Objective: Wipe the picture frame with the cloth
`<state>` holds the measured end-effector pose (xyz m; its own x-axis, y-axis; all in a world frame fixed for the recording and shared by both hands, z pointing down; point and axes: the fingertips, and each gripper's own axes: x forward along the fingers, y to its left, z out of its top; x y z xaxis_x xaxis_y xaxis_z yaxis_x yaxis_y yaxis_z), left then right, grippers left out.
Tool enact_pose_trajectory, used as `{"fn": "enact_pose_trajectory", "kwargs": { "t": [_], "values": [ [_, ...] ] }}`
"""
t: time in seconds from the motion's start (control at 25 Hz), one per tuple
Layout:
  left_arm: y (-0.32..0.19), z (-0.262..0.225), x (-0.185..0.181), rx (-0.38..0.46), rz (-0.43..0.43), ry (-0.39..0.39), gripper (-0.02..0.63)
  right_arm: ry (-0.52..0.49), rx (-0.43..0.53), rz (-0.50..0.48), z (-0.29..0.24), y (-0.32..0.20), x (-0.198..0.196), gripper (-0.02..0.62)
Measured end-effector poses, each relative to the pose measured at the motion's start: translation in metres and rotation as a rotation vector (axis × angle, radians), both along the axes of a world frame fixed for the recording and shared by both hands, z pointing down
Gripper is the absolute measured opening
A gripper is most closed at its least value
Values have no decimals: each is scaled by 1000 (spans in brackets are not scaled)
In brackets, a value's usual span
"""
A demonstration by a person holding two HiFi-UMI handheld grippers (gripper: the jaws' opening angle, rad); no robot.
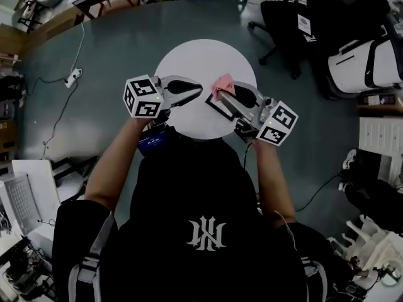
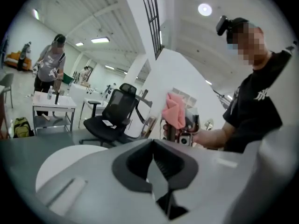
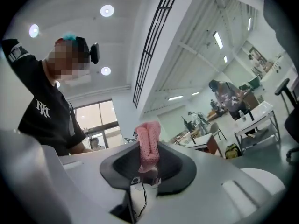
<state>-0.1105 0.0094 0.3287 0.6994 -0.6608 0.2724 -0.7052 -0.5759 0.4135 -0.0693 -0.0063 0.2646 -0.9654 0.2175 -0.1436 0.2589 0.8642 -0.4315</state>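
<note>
My right gripper (image 1: 221, 93) is shut on a pink cloth (image 1: 223, 85) and held high over the round white table (image 1: 189, 61). In the right gripper view the cloth (image 3: 148, 144) sticks up folded between the jaws of that gripper (image 3: 147, 168). A dark-edged picture frame (image 1: 215, 106) lies on the table just below it, partly hidden by the gripper. My left gripper (image 1: 199, 92) hovers beside it, shut with nothing in it; the left gripper view shows its jaws (image 2: 154, 169) closed together, looking across at the cloth (image 2: 174, 110).
A black office chair (image 1: 284, 16) stands beyond the table at the right, with white cases (image 1: 360, 60) further right. A power strip (image 1: 73, 76) and cables lie on the floor at the left. A person (image 2: 50, 66) stands at a far table.
</note>
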Motion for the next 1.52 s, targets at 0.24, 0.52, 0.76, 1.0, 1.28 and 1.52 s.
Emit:
{"fn": "enact_pose_trajectory", "kwargs": {
  "t": [0.24, 0.52, 0.76, 1.0, 1.28, 1.52],
  "values": [
    [80, -66, -19, 145, -54, 31, 3, -58, 95, -54, -47, 83, -23, 83],
    [128, -78, -25, 202, -3, 103, 3, 26, 161, 75, -56, 126, -15, 83],
    [186, -87, -7, 233, 69, 83, 3, 78, 90, 160, -44, 192, 3, 81],
    [247, -58, -14, 189, 123, 90, 3, 94, 78, 175, -25, 270, -8, 81],
    [265, -49, 5, 189, 205, 77, 3, 124, 76, 214, -19, 303, 4, 83],
    [267, -49, 5, 206, 197, 107, 3, 156, 89, 220, -15, 303, 6, 83]
  ]
}}
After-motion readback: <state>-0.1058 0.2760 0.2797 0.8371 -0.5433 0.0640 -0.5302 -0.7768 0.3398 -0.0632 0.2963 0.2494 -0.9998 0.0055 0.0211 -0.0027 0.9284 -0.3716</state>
